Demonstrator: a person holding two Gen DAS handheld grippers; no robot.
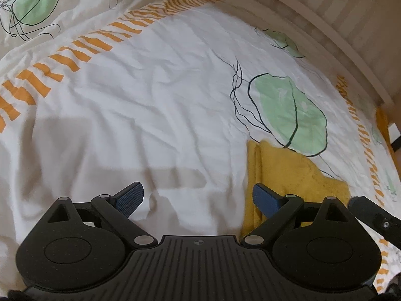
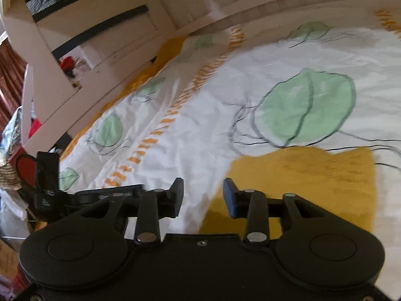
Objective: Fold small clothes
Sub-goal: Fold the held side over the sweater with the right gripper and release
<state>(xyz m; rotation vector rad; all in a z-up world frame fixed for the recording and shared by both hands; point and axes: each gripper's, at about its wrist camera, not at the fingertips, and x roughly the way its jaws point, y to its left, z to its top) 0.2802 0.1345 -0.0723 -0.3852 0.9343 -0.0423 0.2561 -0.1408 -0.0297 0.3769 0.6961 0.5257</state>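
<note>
A yellow fuzzy cloth point(image 1: 293, 175) lies folded flat on the white bedcover point(image 1: 155, 115). In the left wrist view it sits to the right, partly under the right finger. My left gripper point(image 1: 198, 197) is open wide and empty, above the cover beside the cloth's left edge. In the right wrist view the yellow cloth point(image 2: 308, 175) lies ahead and to the right. My right gripper point(image 2: 203, 195) is open and empty, above the cloth's left edge. The view is blurred.
The bedcover has green leaf prints point(image 1: 290, 113) and orange striped bands point(image 1: 75, 55). A pale wooden bed rail point(image 1: 338, 25) runs along the far side. White shelving point(image 2: 87, 37) and clutter point(image 2: 15, 150) stand past the bed's left edge.
</note>
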